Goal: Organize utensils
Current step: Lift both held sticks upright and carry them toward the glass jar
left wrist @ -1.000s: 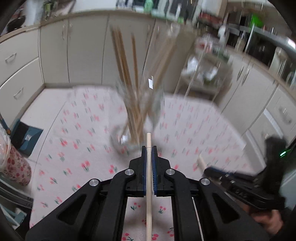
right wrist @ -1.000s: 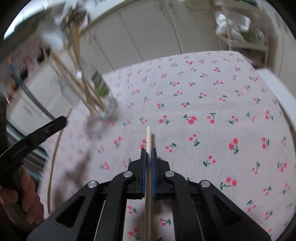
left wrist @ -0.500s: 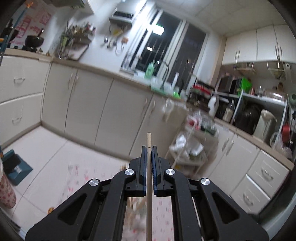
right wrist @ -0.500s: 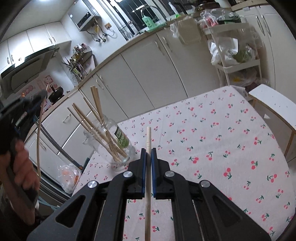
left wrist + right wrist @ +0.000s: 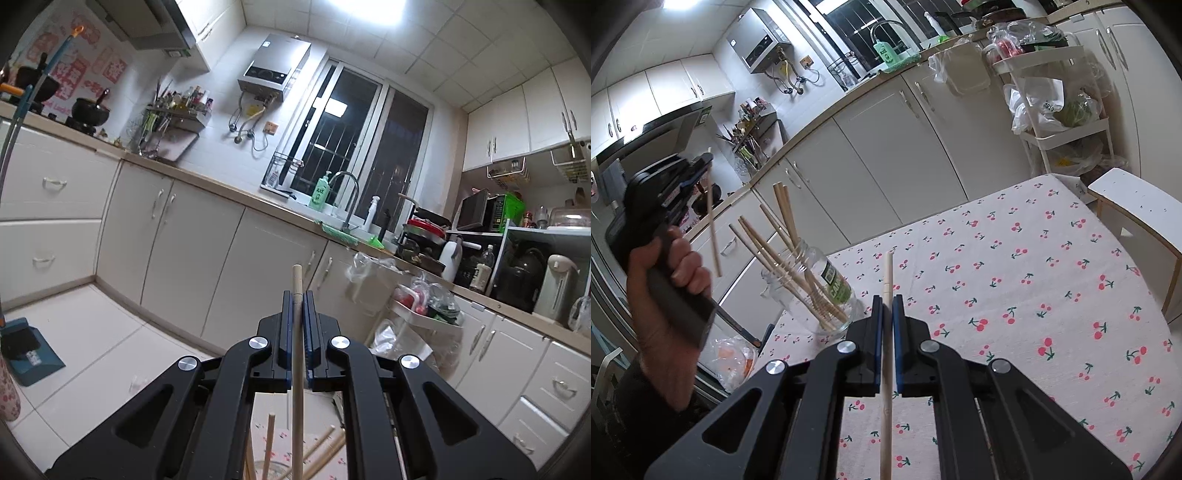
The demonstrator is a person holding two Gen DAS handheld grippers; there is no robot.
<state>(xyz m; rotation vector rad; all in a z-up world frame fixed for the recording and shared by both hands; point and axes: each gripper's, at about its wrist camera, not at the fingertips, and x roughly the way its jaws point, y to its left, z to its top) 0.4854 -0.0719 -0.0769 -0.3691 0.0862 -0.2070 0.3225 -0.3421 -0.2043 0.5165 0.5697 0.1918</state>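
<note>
Kitchen scene: left tool (image 5: 701,166) and right tool (image 5: 886,301) each clamp one pale wooden chopstick (image 5: 886,354); clear glass jar (image 5: 809,291), apparently holding more chopsticks, stands on cherry-print counter (image 5: 1034,295)

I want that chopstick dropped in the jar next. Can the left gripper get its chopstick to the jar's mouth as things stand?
Probably yes. The left gripper holds its chopstick above and beside the jar, with open air between. The chopsticks already in the jar fan across the mouth, so it may need threading in.
</note>
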